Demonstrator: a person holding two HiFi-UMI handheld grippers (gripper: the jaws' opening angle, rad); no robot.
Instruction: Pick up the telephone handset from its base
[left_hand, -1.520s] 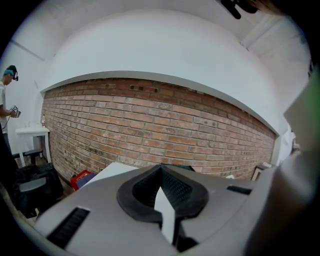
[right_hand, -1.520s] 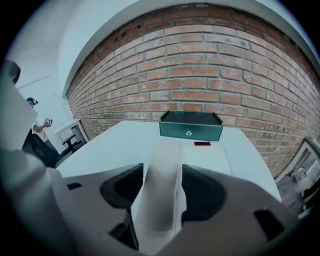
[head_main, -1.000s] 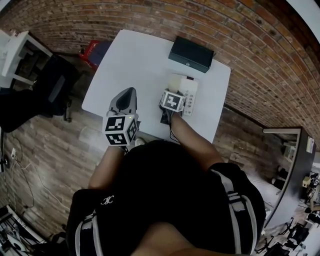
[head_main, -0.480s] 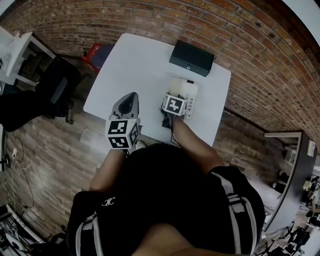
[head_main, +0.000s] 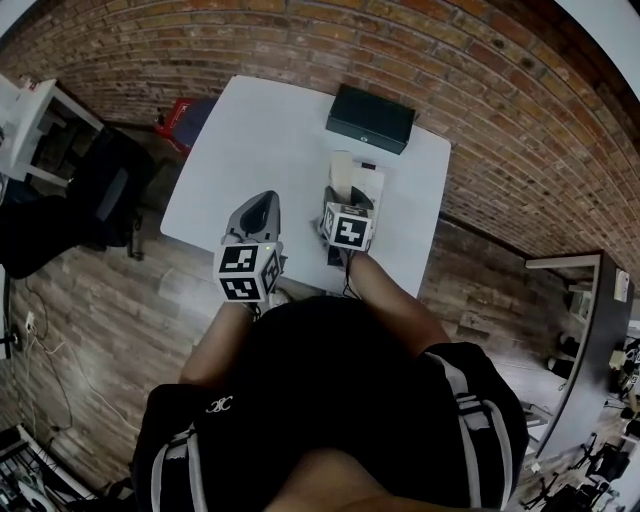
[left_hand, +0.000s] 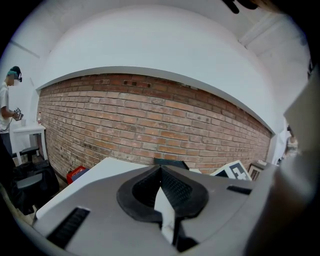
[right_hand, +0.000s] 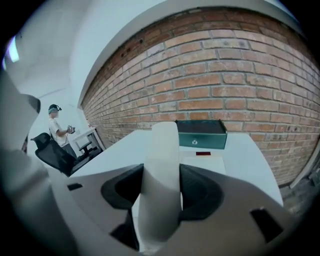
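We find the right gripper clenched on the handset, which stands between its jaws and points up and away over the table. Compared with half a second earlier, the gripper sits nearer the person and the handset no longer lies flat on the base. The base's top now shows bare beyond it, short of the green box. We judge the lift made (whether a cord trails, we cannot tell). The left gripper has its jaws pressed together on nothing and hangs by the table's near edge, much where it was. In our judgement, it remains only to hold the handset clear.
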